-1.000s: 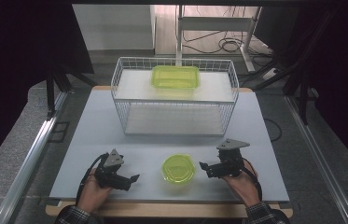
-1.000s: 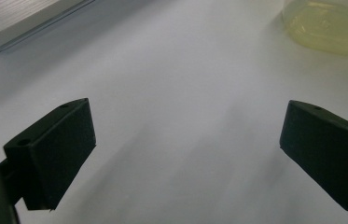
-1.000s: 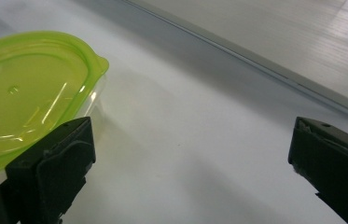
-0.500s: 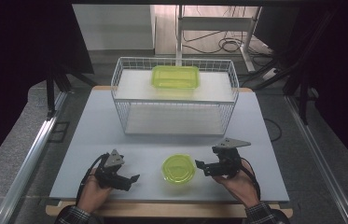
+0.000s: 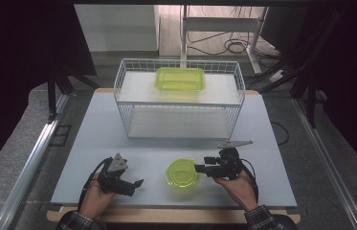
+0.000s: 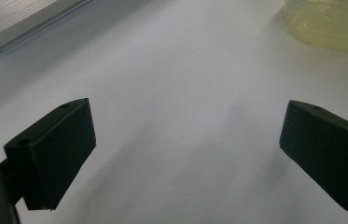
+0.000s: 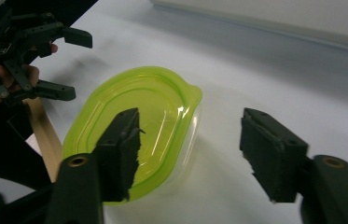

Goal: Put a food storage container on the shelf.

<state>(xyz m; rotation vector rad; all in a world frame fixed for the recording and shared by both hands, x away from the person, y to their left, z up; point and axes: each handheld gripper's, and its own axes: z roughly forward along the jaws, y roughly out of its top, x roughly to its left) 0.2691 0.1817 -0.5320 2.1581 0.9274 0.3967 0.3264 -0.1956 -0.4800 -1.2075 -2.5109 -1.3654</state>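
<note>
A round clear container with a yellow-green lid [image 5: 182, 175] sits near the table's front edge between both hands. My right gripper [image 5: 199, 168] reaches it from the right. In the right gripper view [image 7: 191, 121] one jaw hangs over the lid [image 7: 153, 102] and the other stands outside its rim; the jaws have just been closing, with the container's edge between them and no pad pressing on it. My left gripper [image 5: 135, 186] rests left of the container, jaws wide open [image 6: 185, 126] over bare table, the container [image 6: 330, 23] off at the top right.
A white wire basket [image 5: 123, 115] stands across the middle of the table, with a rectangular green-lidded container [image 5: 180, 78] on its upper shelf. The white table top [image 5: 272, 158] runs wide on both sides. The left gripper [image 7: 69, 65] also appears in the right gripper view.
My right gripper has shifted left to the round container and its jaws stand narrower than before. The left gripper and the container have not moved.
</note>
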